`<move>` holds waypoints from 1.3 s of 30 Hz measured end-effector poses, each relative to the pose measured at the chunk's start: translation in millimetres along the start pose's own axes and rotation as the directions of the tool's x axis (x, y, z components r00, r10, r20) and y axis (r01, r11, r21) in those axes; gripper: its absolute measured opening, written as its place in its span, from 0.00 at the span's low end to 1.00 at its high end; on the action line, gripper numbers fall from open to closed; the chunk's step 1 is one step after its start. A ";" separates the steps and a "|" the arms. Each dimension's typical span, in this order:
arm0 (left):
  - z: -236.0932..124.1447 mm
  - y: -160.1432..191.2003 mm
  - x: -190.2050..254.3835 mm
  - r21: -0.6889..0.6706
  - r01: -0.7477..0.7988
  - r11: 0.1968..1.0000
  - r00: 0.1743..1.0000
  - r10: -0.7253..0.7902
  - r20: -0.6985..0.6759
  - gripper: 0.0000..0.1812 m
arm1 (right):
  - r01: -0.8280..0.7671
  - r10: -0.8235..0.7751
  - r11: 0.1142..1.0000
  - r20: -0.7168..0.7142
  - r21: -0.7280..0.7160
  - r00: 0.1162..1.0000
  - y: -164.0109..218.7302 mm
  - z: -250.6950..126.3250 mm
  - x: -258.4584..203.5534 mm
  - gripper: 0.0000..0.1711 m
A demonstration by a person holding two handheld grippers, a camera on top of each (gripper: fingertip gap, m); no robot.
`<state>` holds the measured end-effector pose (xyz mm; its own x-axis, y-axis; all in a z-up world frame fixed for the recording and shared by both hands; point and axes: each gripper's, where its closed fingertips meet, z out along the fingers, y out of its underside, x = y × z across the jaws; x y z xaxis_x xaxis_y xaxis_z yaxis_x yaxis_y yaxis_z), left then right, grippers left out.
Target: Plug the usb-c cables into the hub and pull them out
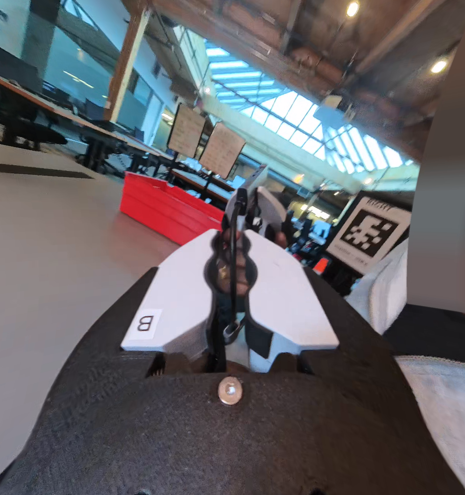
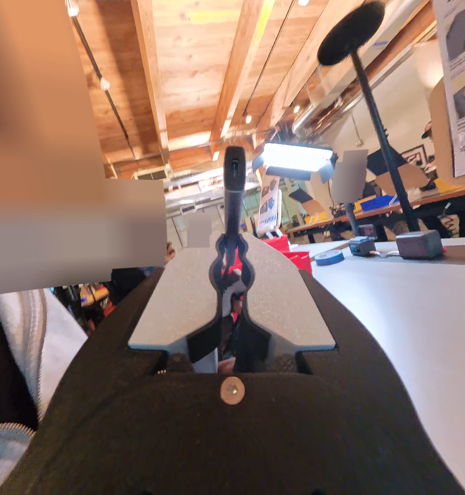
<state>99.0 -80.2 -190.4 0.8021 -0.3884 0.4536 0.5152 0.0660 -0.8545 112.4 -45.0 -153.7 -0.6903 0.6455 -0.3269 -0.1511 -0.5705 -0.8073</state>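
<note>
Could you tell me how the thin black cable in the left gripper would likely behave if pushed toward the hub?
The cable is thin and curves as it runs through the shut left gripper, so it would probably buckle rather than push straight. Its plug looks like a short rigid block, likely the better part to grip.

In the left wrist view a red tray [image 1: 161,206] sits on the pale worktop [image 1: 52,241] at centre left, with two boards on stands [image 1: 207,142] behind it. In the right wrist view, at right of the frame, a blue tape roll [image 2: 329,257], a grey box [image 2: 419,244] and a black pole [image 2: 381,139] stand on the worktop [image 2: 386,308]; a bright lamp panel [image 2: 295,159] hangs at centre.
</note>
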 end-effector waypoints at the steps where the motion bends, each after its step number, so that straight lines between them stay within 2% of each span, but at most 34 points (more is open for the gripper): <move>1: -1.4 1.3 -2.7 -0.021 -0.054 0.998 0.998 0.054 0.035 0.16 | 0.018 -0.017 0.998 0.011 -0.058 1.000 1.4 -1.7 -1.2 0.05; 3: -4.4 4.0 -5.3 -0.084 -0.180 0.980 0.978 0.188 0.094 0.24 | 0.069 -0.066 0.969 0.021 -0.239 0.998 12.6 -5.8 -2.4 0.05; 6: -4.2 16.0 1.7 -0.202 -0.317 0.927 0.938 0.339 0.080 0.25 | 0.157 -0.181 0.851 -0.001 -0.501 0.983 35.8 -12.8 0.4 0.05; 9: 5.5 36.8 11.6 -0.282 -0.372 0.885 0.922 0.388 0.002 0.24 | 0.203 -0.231 0.787 0.027 -0.583 0.973 44.5 -7.8 -10.2 0.05; 10: 9.6 39.8 12.4 -0.277 -0.399 0.874 0.910 0.415 -0.003 0.22 | 0.207 -0.226 0.780 0.042 -0.590 0.973 46.1 -4.8 -15.7 0.05; 12: 15.4 36.2 8.8 -0.228 -0.445 0.866 0.884 0.466 0.044 0.11 | 0.220 -0.229 0.775 0.061 -0.593 0.971 48.2 0.5 -24.0 0.05; 13: 16.6 33.5 9.7 -0.196 -0.450 0.871 0.883 0.467 0.048 0.10 | 0.233 -0.246 0.782 0.057 -0.579 0.968 45.8 2.8 -24.4 0.05; 16: 17.7 23.2 23.7 -0.075 -0.332 0.940 0.943 0.331 -0.028 0.06 | 0.186 -0.197 0.864 0.027 -0.468 0.980 33.2 11.1 -25.5 0.09; 18: 17.3 5.9 17.9 0.063 -0.255 0.965 0.967 0.253 0.030 0.05 | 0.099 -0.135 0.934 -0.082 -0.342 0.988 22.1 16.8 -13.0 0.10; 21: 13.8 -4.2 0.1 0.137 -0.326 0.936 0.934 0.296 0.201 0.06 | 0.080 -0.117 0.966 -0.141 -0.245 0.983 12.7 18.7 -6.0 0.13; 23: 10.7 -8.2 -5.5 0.128 -0.452 0.883 0.863 0.396 0.314 0.05 | 0.094 -0.137 0.971 -0.192 -0.219 0.972 7.3 19.2 -0.9 0.14; 26: 8.8 -9.8 -10.5 0.017 -0.635 0.772 0.699 0.565 0.439 0.05 | 0.068 -0.124 0.974 -0.262 -0.214 0.957 3.6 22.9 6.0 0.18; 29: 8.7 -7.2 -12.5 -0.120 -0.760 0.638 0.516 0.706 0.486 0.05 | 0.023 -0.073 0.980 -0.253 -0.197 0.965 -1.7 30.2 2.7 0.20; 31: 7.8 -5.2 -15.9 -0.227 -0.821 0.523 0.365 0.788 0.495 0.06 | 0.021 -0.078 0.979 -0.275 -0.205 0.958 -2.6 31.3 6.2 0.14; 32: 7.8 -3.9 -15.9 -0.254 -0.838 0.483 0.321 0.813 0.486 0.06 | 0.060 -0.115 0.974 -0.246 -0.220 0.962 -2.4 31.9 3.7 0.14; 34: 9.4 0.1 -14.6 -0.256 -0.841 0.477 0.335 0.830 0.446 0.10 | 0.166 -0.208 0.958 -0.168 -0.232 0.964 -7.7 31.7 -6.0 0.13; 35: 8.6 -0.3 -15.0 -0.234 -0.826 0.513 0.381 0.813 0.441 0.18 | 0.249 -0.284 0.940 -0.131 -0.231 0.950 -15.6 30.6 -10.9 0.13; 36: 7.2 -0.2 -14.7 -0.199 -0.805 0.559 0.443 0.790 0.423 0.22 | 0.357 -0.383 0.904 -0.074 -0.237 0.921 -24.7 29.0 -18.1 0.13; 38: 0.5 -1.8 -13.4 -0.112 -0.758 0.643 0.564 0.732 0.382 0.24 | 0.586 -0.589 0.766 0.076 -0.266 0.805 -38.5 23.8 -34.3 0.14; 39: -6.1 -6.2 -15.4 -0.067 -0.738 0.672 0.601 0.698 0.389 0.24 | 0.685 -0.665 0.663 0.182 -0.303 0.724 -37.0 18.7 -40.6 0.14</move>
<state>81.6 -80.2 -193.6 0.9591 0.1707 -0.2258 -0.2658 0.2689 -0.9258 132.8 -59.6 -101.4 -0.5283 0.7544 0.3897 -0.3589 0.2176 -0.9077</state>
